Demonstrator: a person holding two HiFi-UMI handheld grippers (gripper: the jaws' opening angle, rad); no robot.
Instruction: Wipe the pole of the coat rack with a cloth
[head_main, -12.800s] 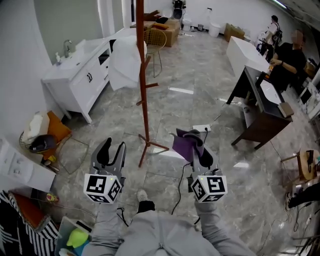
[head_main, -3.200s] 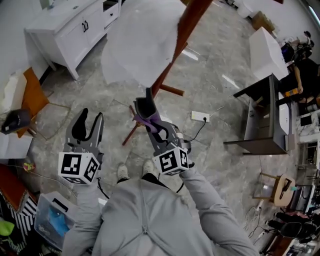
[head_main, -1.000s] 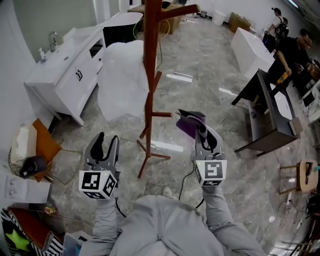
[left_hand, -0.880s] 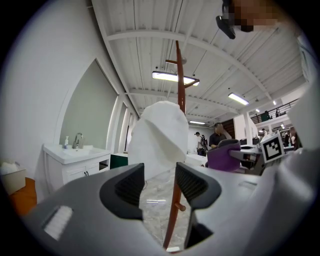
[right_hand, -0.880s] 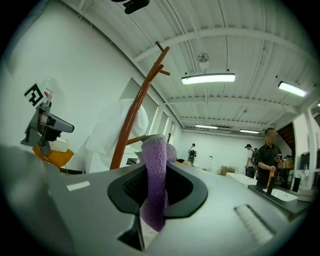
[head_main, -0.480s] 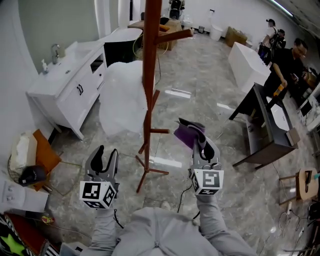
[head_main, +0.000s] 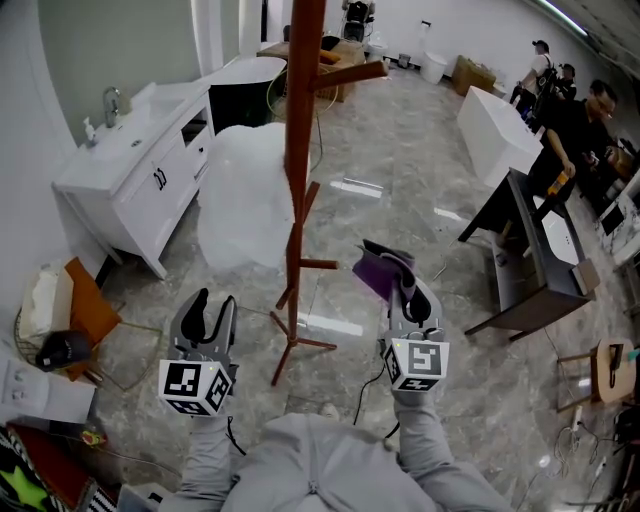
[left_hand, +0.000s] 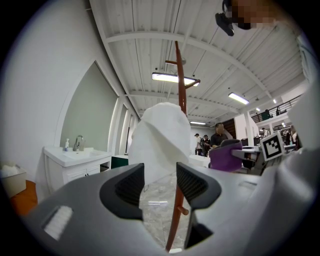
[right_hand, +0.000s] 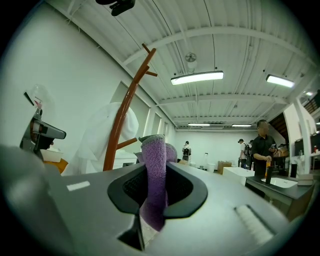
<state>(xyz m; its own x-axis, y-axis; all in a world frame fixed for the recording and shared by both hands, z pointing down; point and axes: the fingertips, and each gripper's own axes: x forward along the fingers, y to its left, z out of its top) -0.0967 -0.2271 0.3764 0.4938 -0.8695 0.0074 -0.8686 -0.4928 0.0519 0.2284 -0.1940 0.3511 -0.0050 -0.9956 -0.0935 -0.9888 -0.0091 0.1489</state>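
The reddish-brown coat rack pole (head_main: 300, 150) stands on the marble floor, a white garment (head_main: 245, 195) hanging on its left side. My right gripper (head_main: 400, 282) is right of the pole and apart from it, shut on a purple cloth (head_main: 380, 268). In the right gripper view the cloth (right_hand: 155, 165) is pinched between the jaws of that gripper (right_hand: 155, 187), with the pole (right_hand: 122, 115) off to the left. My left gripper (head_main: 214, 300) hangs open and empty, low on the pole's left. Its own view shows the left gripper (left_hand: 159, 180) with the pole (left_hand: 179, 90) and garment (left_hand: 160, 140) beyond the gap.
A white vanity with a sink (head_main: 130, 160) stands at left. A dark desk (head_main: 520, 250) and a white block (head_main: 495, 120) stand at right, with people (head_main: 575, 115) behind. An orange bag (head_main: 85, 300) lies bottom left, a cable (head_main: 365, 370) by my feet.
About 3 s ago my right gripper held the cloth low against the pole; now it is off to the pole's right. Over the last second both grippers barely moved.
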